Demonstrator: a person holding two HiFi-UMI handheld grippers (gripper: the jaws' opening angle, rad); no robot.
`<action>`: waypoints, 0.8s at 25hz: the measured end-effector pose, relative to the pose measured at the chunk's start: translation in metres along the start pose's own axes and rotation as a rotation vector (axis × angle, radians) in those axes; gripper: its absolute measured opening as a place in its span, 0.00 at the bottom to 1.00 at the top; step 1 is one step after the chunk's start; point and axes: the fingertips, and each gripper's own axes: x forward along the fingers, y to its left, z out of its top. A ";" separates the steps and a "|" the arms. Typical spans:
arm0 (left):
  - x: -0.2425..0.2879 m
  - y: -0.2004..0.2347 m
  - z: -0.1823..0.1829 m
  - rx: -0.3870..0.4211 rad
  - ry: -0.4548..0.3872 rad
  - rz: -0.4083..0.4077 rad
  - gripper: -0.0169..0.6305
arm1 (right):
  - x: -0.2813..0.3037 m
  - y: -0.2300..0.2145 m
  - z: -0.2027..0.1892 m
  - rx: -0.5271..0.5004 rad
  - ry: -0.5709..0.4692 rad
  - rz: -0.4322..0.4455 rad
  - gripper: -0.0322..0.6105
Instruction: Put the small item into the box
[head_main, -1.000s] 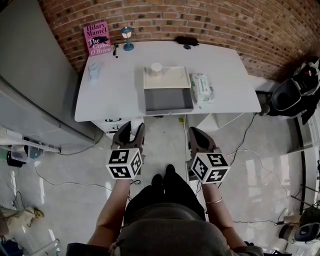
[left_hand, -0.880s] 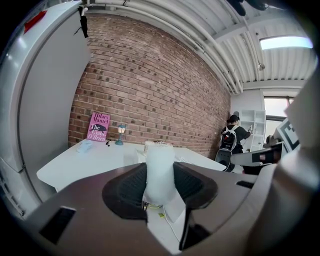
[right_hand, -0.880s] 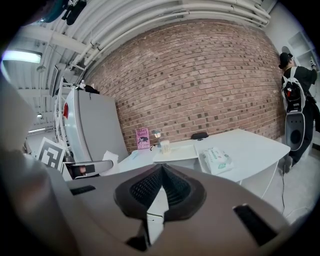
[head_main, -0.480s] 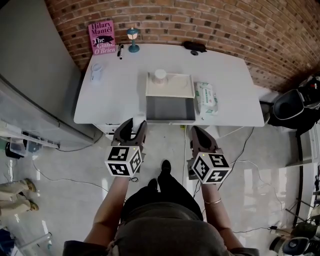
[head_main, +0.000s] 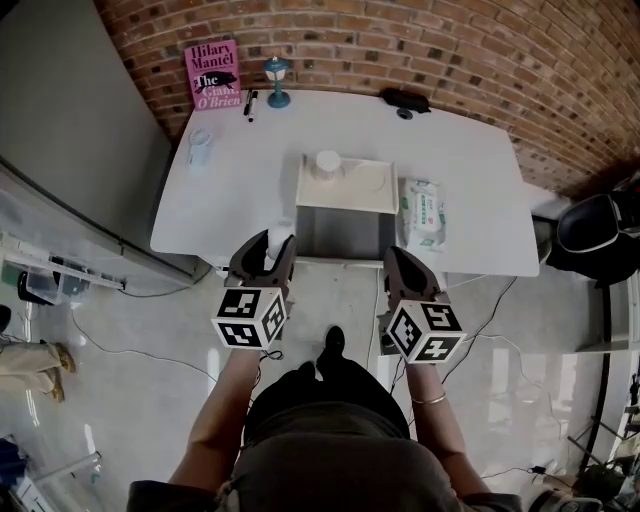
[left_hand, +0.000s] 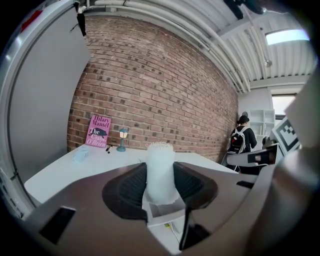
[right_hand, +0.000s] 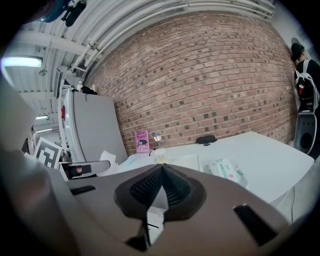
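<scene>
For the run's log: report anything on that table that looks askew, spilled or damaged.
Nothing spilled or broken. The box sits square at the table's front edge, its lid lying open behind it with a white tub on it. The left gripper grips the small white item.

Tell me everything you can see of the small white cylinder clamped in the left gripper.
The small white cylinder looks like frosted, slightly translucent plastic, with a fine fringed top edge. It stands upright between the jaws of the left gripper, whose dark ribbed pads press its two sides; its top rises above them. Nothing else touches it. In the head view it shows at the near edge of the white table.
</scene>
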 end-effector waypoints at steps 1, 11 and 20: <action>0.003 0.000 0.000 0.001 0.001 0.004 0.29 | 0.003 -0.002 0.001 0.001 0.000 0.003 0.06; 0.026 0.000 0.002 0.019 0.014 0.030 0.29 | 0.022 -0.020 0.008 0.005 0.008 0.027 0.06; 0.047 -0.007 -0.001 0.073 0.065 0.009 0.29 | 0.026 -0.037 0.009 0.025 0.014 0.014 0.06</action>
